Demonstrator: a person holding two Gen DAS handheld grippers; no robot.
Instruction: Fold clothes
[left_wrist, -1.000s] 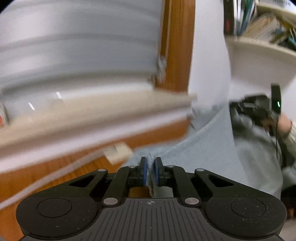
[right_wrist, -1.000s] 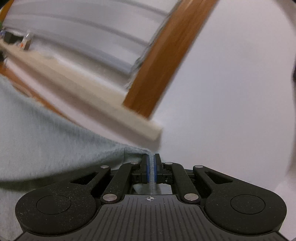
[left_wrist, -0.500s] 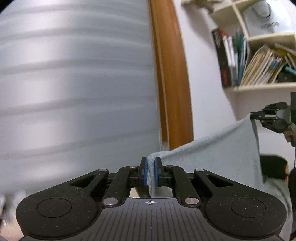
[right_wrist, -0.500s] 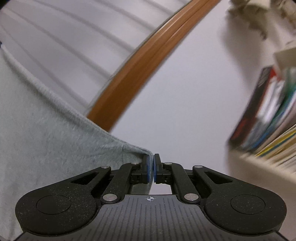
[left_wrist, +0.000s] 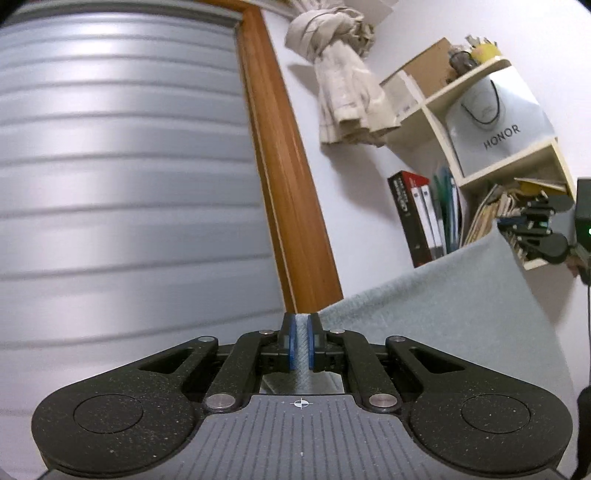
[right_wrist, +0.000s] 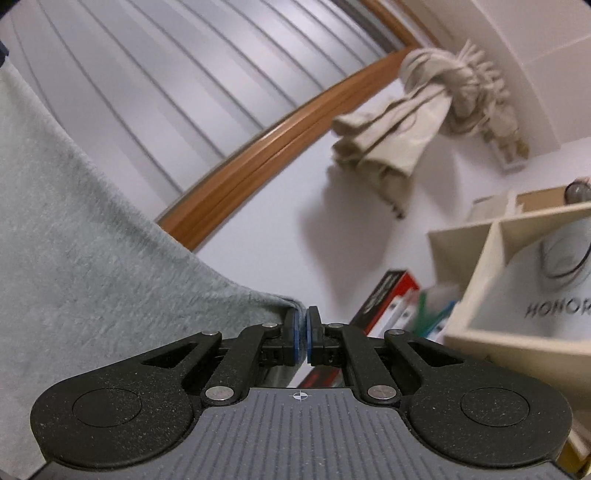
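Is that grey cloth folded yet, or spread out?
Spread out: the grey cloth hangs stretched between the left gripper and right gripper, one pinching each top corner.

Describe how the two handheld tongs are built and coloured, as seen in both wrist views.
Both the left tongs and the right tongs look alike: matte black, speckled bodies with two round lobes, a grey ribbed plate bearing a small white crosshair mark, black linkage bars with silver rivets, and black fingers lined with blue pads. In the left view the right tongs appear from outside with a thin dark cable and a green light.
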